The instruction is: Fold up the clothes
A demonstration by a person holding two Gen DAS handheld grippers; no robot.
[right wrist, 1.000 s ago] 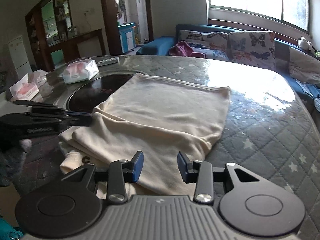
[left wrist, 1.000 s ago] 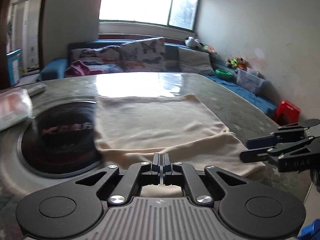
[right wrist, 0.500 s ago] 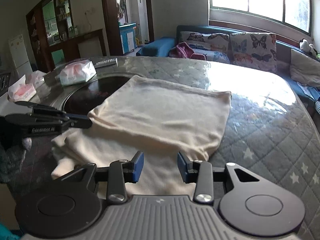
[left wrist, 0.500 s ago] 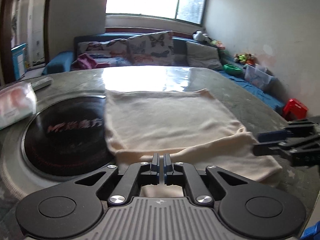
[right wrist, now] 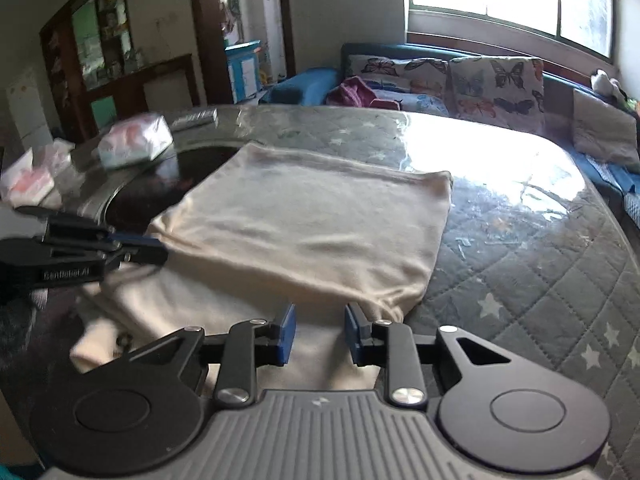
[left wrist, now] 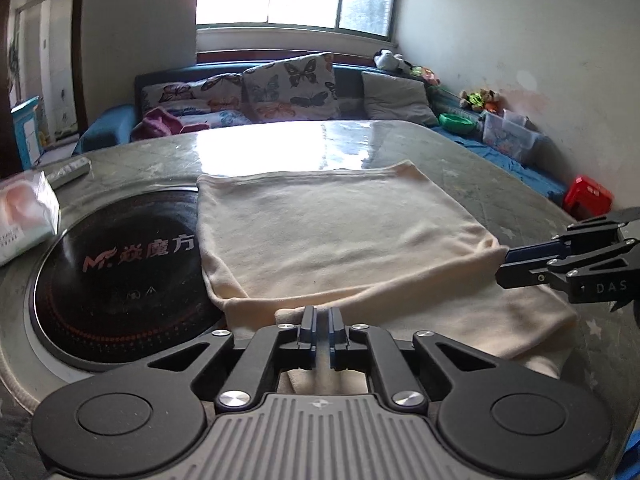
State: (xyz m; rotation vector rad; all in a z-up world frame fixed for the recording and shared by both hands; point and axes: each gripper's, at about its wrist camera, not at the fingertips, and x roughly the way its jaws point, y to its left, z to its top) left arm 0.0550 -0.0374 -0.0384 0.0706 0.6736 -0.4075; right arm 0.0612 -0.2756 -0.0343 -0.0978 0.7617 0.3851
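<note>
Far left on surface (left wrist: pixel 500 184): tissue pack (left wrist: pixel 24 216), remote (left wrist: pixel 70 170), black induction hob (left wrist: pixel 116 268) w/ red logo. Clear of work, no action req'd.

Centre: cream garment (left wrist: pixel 340 236), partly folded, lying flat on surface, left edge overlapping hob rim. Upper layer doubled over lower; lower layer protruding along near edge, toward both cameras.

Left hand-held gripper (left wrist: pixel 320 322): jaws almost closed, narrow slit only, at near edge by upper layer's fold line. Cloth visible beneath tips; whether pinched — cannot tell.

Right hand-held gripper (right wrist: pixel 318 334): jaws parted, nothing held, over protruding lower layer just short of upper layer's near-right corner. In left view, tips at that layer's right edge.

Judged step: taking near edge for next fold. Recommended: close right on both layers, not top only; match left/right height; lift evenly, carry straight to far hem; keep edges aligned. Risk: one-sided grip → skewed fold.
</note>
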